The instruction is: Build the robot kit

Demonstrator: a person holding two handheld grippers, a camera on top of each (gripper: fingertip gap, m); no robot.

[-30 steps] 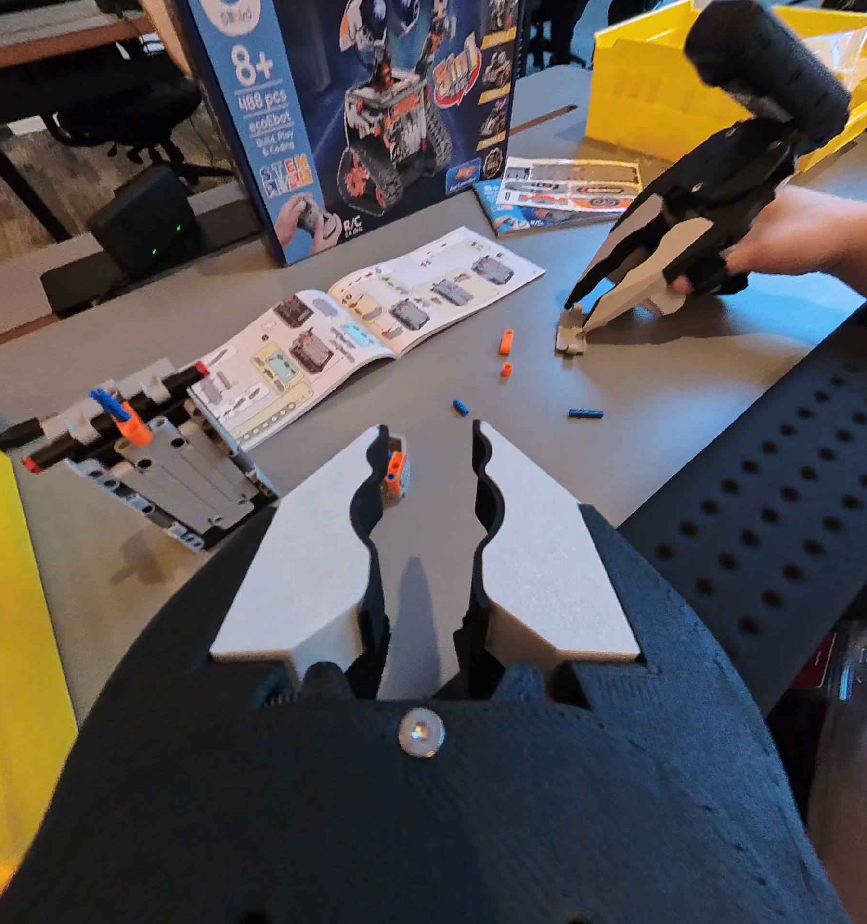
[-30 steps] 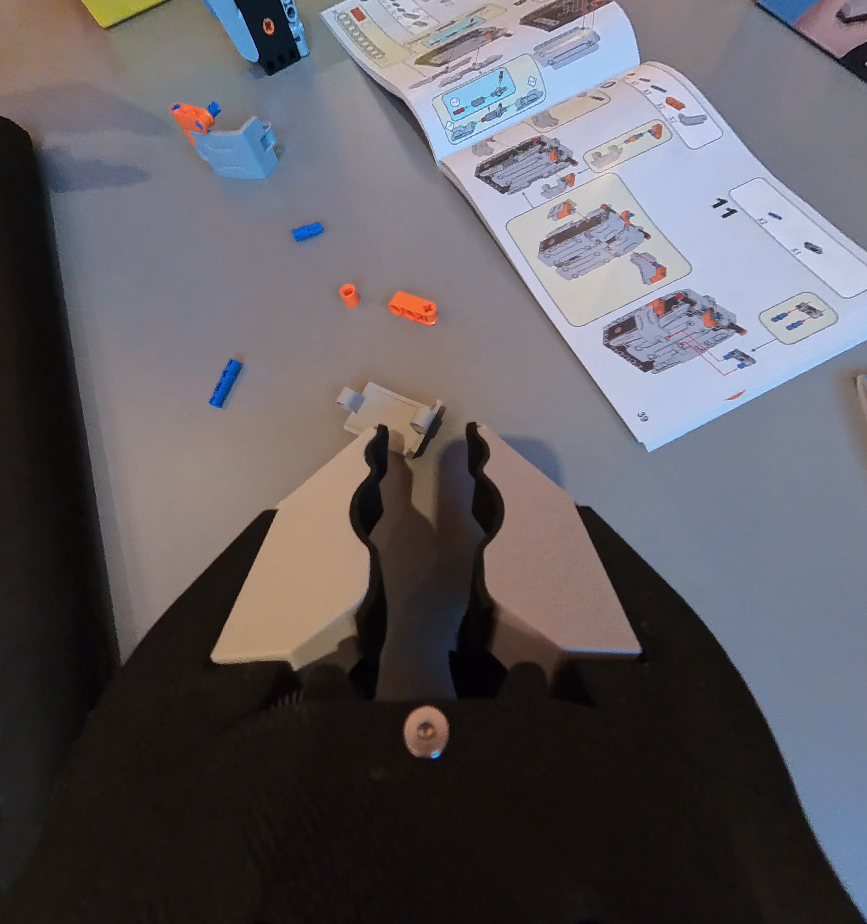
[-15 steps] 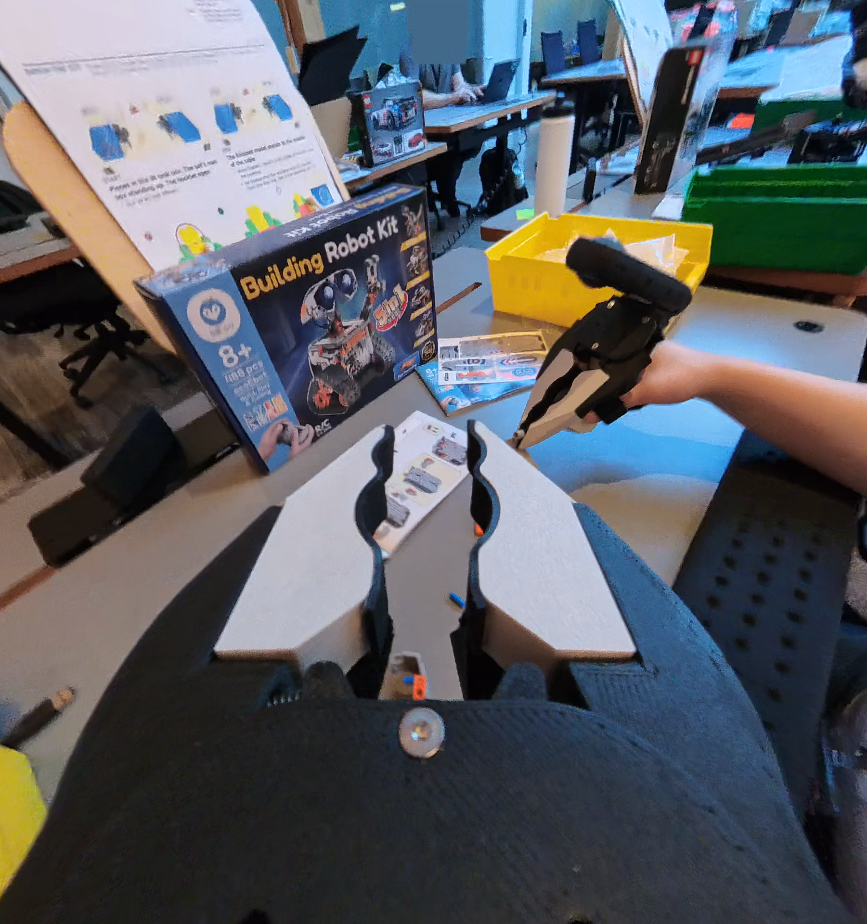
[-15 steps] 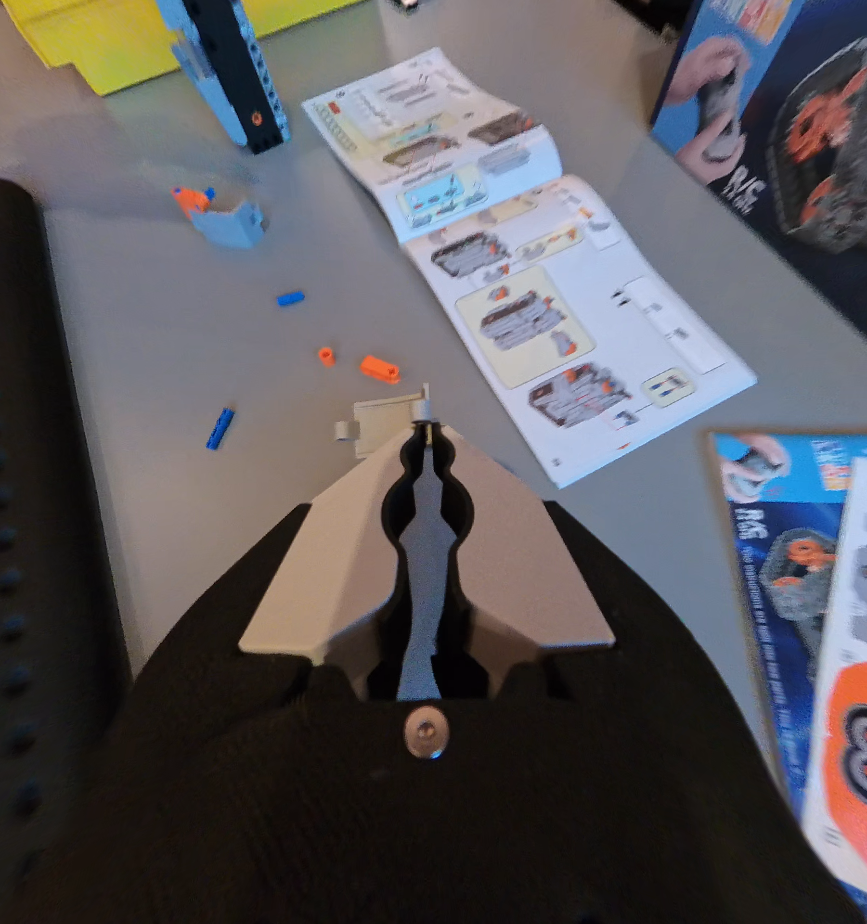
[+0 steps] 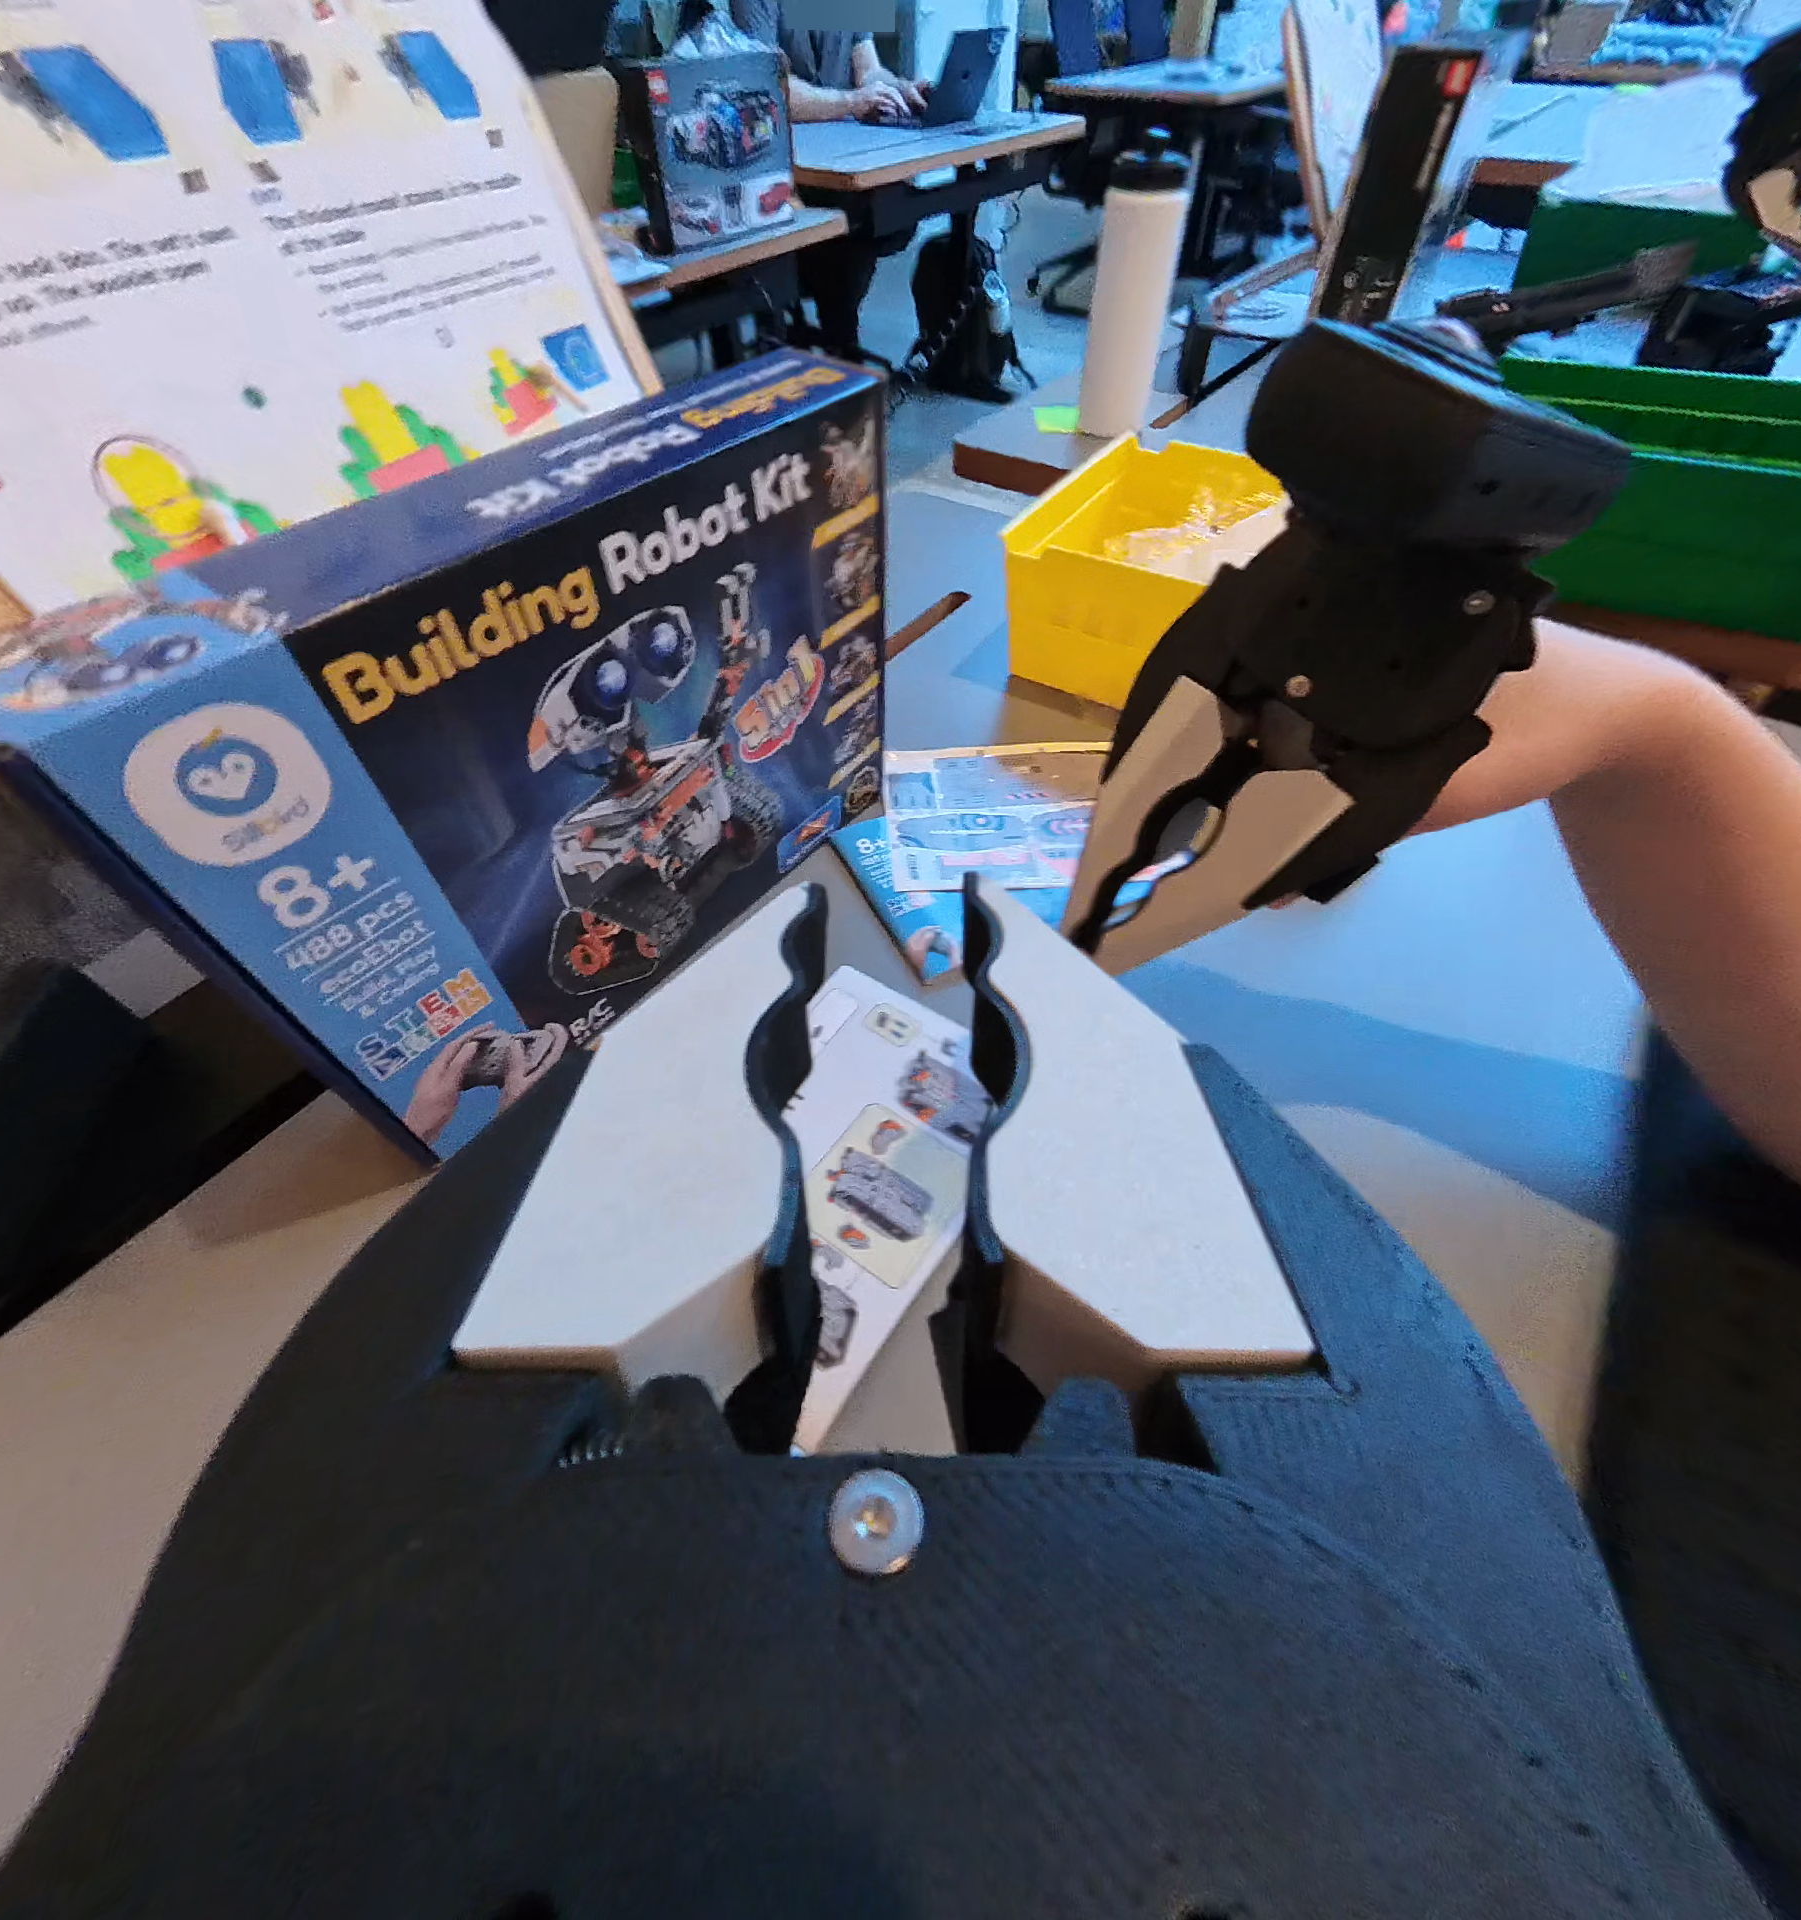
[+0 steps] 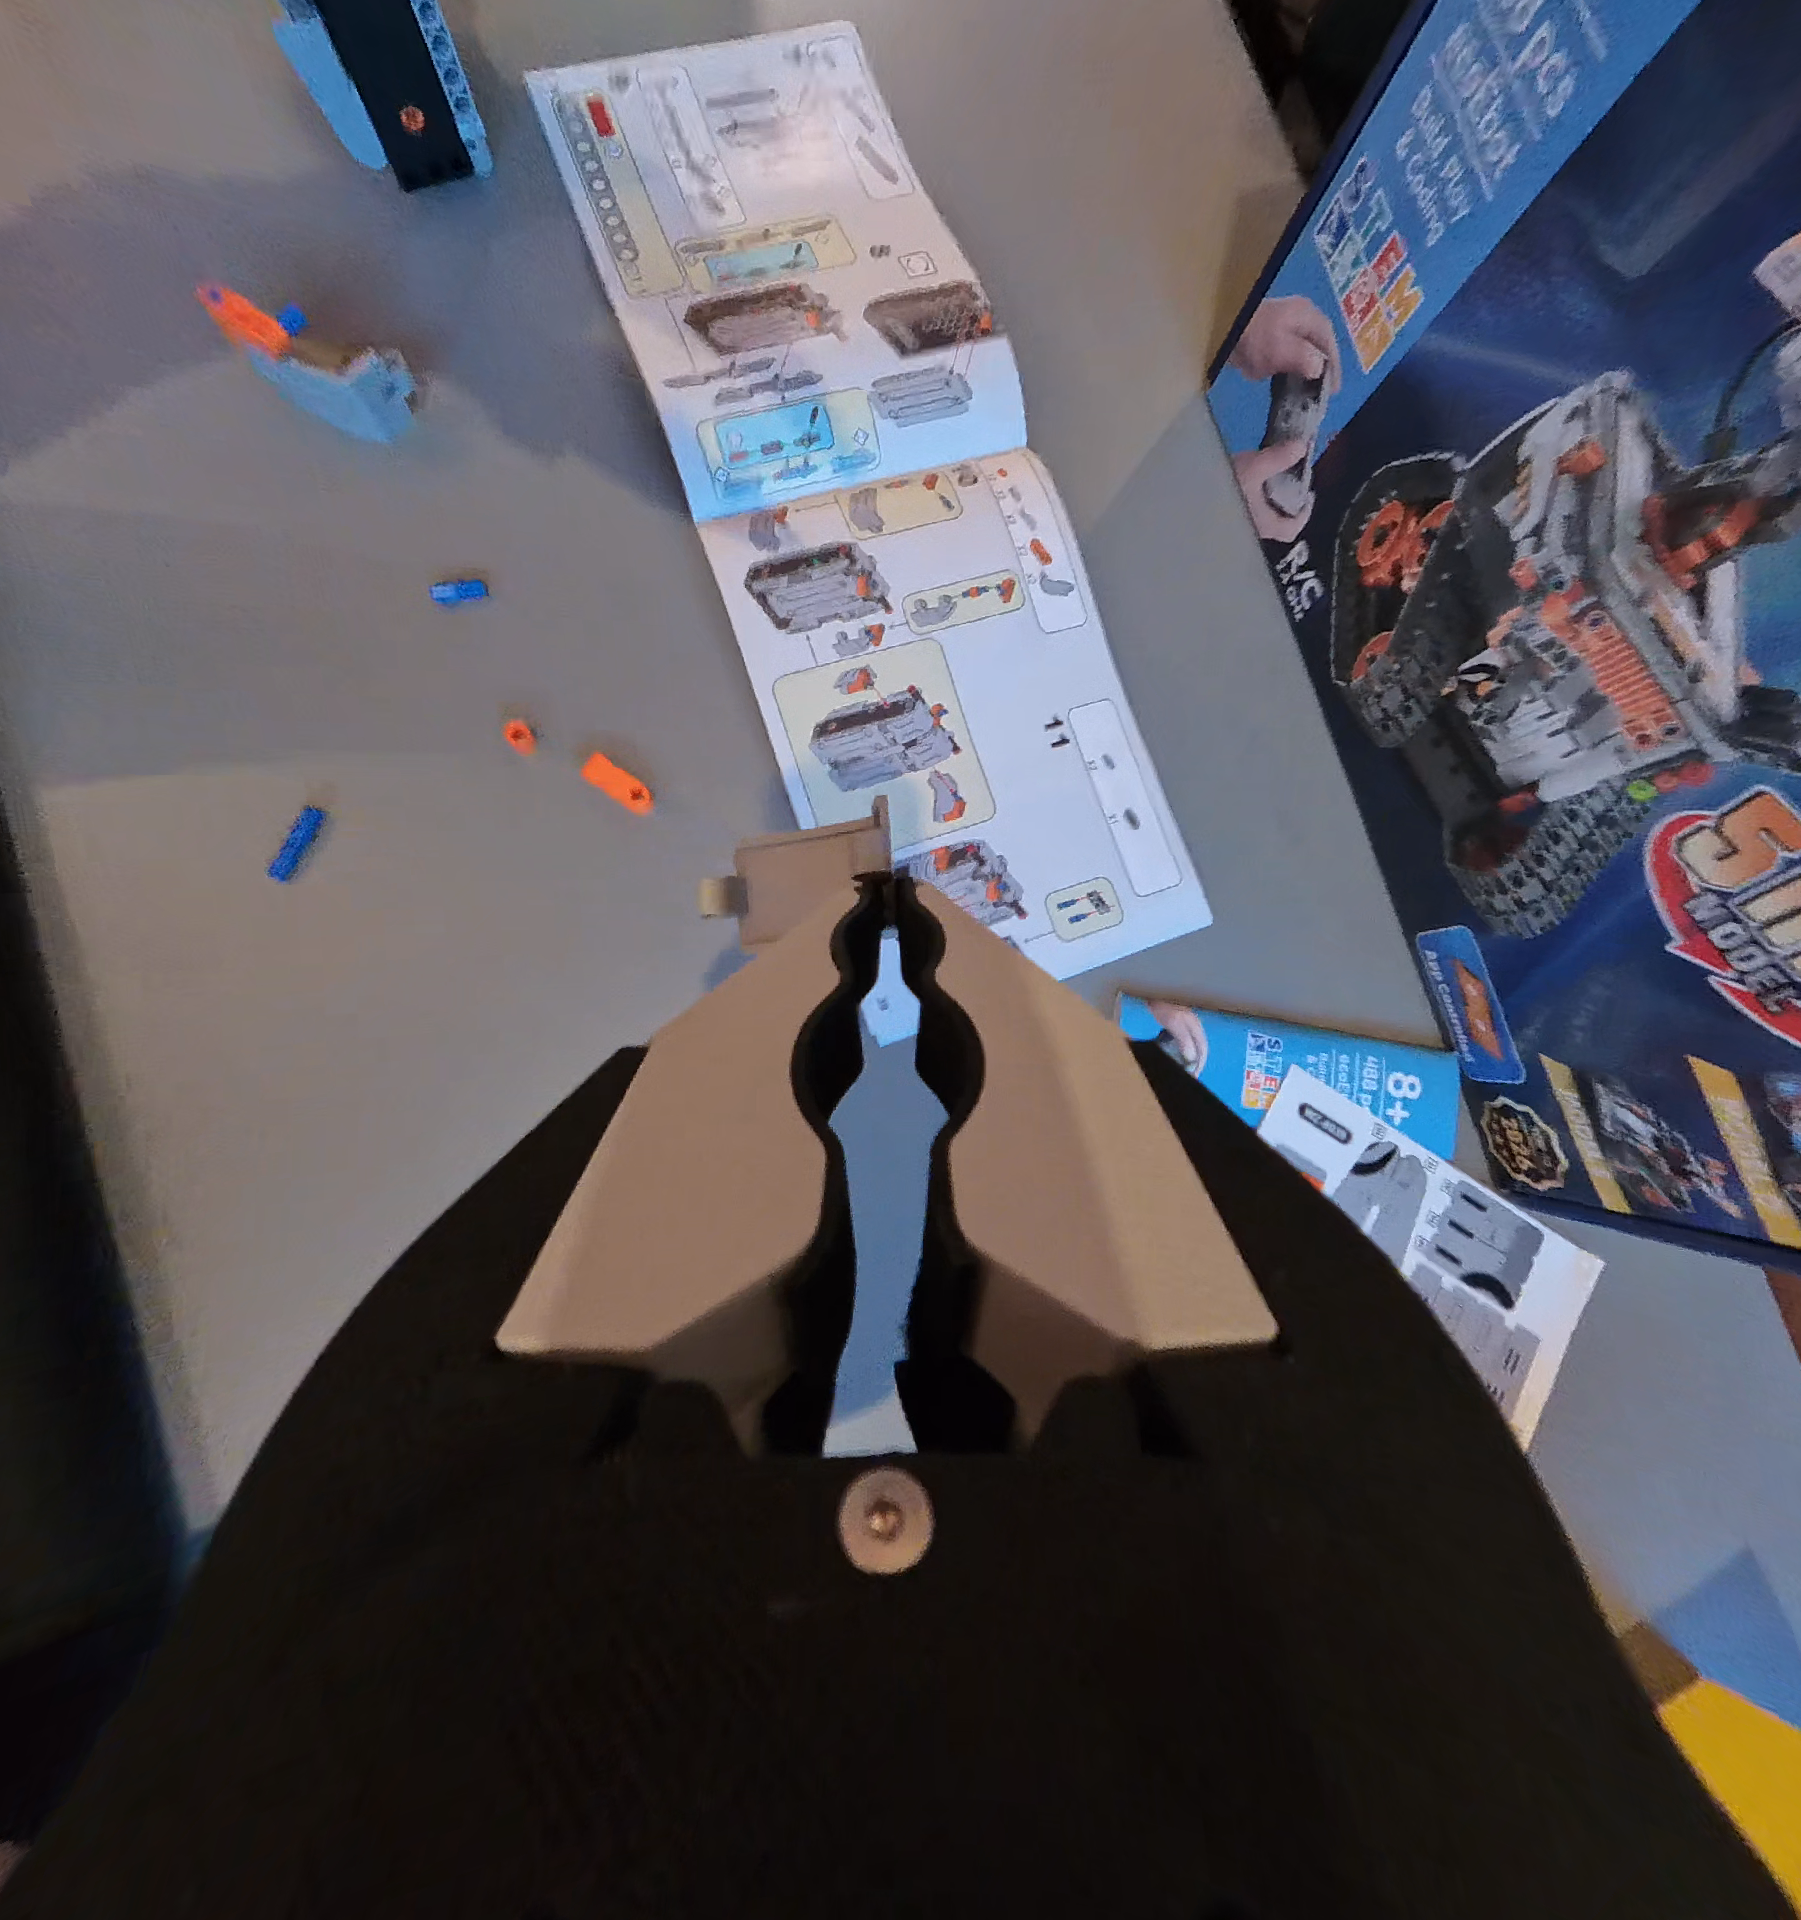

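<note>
My right gripper is shut on the edge of a flat grey panel piece and holds it above the grey table, by the near end of the open instruction booklet. The right gripper also shows in the left wrist view, held by a person's hand, over a blue leaflet. My left gripper is open and empty, raised above the table, pointing at the booklet and the blue kit box.
Loose on the table left of the right gripper: two orange pieces, two blue pins, and a grey part with an orange pin. A black-and-blue assembly lies farther off. A yellow bin stands behind. The grippers' ends are close to 15 cm from one another. Both grippers' tips are roughly 30 cm from the black-and-blue assembly.
My right gripper shut on the grey panel and lifted it off the table. My left gripper, still open, rose and tilted up, away from the small grey-orange part.
</note>
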